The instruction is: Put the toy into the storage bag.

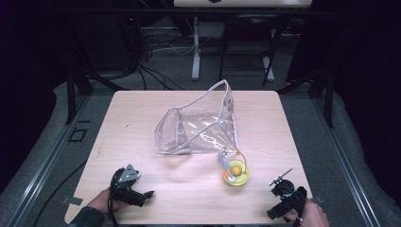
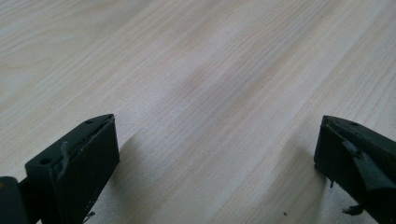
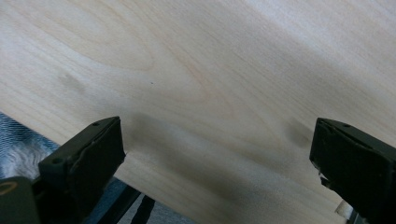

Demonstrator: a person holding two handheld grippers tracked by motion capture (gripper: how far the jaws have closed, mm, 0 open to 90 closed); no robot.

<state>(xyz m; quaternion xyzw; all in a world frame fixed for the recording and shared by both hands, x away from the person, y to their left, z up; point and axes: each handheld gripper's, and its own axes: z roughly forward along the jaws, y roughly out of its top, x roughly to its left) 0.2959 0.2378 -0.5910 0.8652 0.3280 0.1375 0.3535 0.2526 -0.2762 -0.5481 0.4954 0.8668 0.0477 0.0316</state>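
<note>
At the near left of the pale wooden table point(image 1: 142, 123), the left hand-held gripper point(image 1: 147, 194) rested low over the wood, its black jaws spread wide with only bare tabletop between them, as the left gripper view showed point(image 2: 215, 154). Farther in, around the middle of the table, lay a clear plastic pouch with a pale trimmed edge point(image 1: 198, 127), its mouth open toward the far side and one corner standing up. Just right of and nearer than the pouch sat a small round yellow toy with an orange ball in its middle point(image 1: 235, 174), touching the pouch's near right corner. At the near right edge, the right hand-held gripper point(image 1: 279, 210) hung over the table's rim, jaws likewise wide apart and pinching nothing point(image 3: 217, 158), well apart from the toy.
</note>
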